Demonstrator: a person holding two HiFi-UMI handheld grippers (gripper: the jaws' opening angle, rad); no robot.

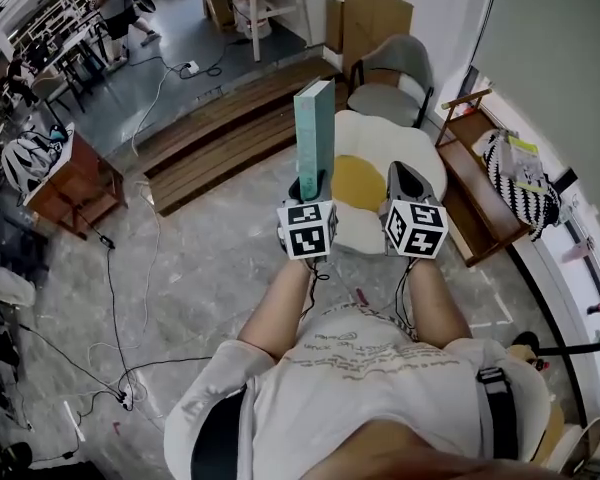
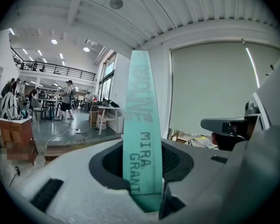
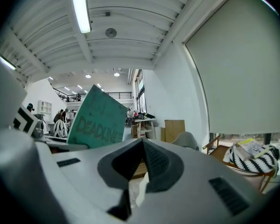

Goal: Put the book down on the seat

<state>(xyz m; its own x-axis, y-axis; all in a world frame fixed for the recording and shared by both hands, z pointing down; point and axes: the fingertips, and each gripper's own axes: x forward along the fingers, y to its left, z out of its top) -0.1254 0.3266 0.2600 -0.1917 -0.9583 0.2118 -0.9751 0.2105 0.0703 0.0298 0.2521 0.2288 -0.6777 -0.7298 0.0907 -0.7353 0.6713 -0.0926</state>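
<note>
A teal book (image 1: pixel 315 128) stands upright in my left gripper (image 1: pixel 310 183), whose jaws are shut on its lower edge. In the left gripper view its spine (image 2: pixel 142 125) fills the gap between the grey pads of the left gripper (image 2: pixel 142 171). The book hangs above the near left edge of a white seat (image 1: pixel 385 143) with a yellow cushion (image 1: pixel 358 183). My right gripper (image 1: pixel 405 173) is beside it over the seat, shut with nothing in it. In the right gripper view the tips of the right gripper (image 3: pixel 142 143) meet, and the book's cover (image 3: pixel 95 120) shows to the left.
A grey chair (image 1: pixel 390 83) stands behind the seat. To the right, a wooden bench (image 1: pixel 475 188) holds a striped bag (image 1: pixel 520 183). A wooden platform (image 1: pixel 230 128) runs to the left, and a red cabinet (image 1: pixel 75 183) stands further left. Cables (image 1: pixel 115 298) trail over the floor.
</note>
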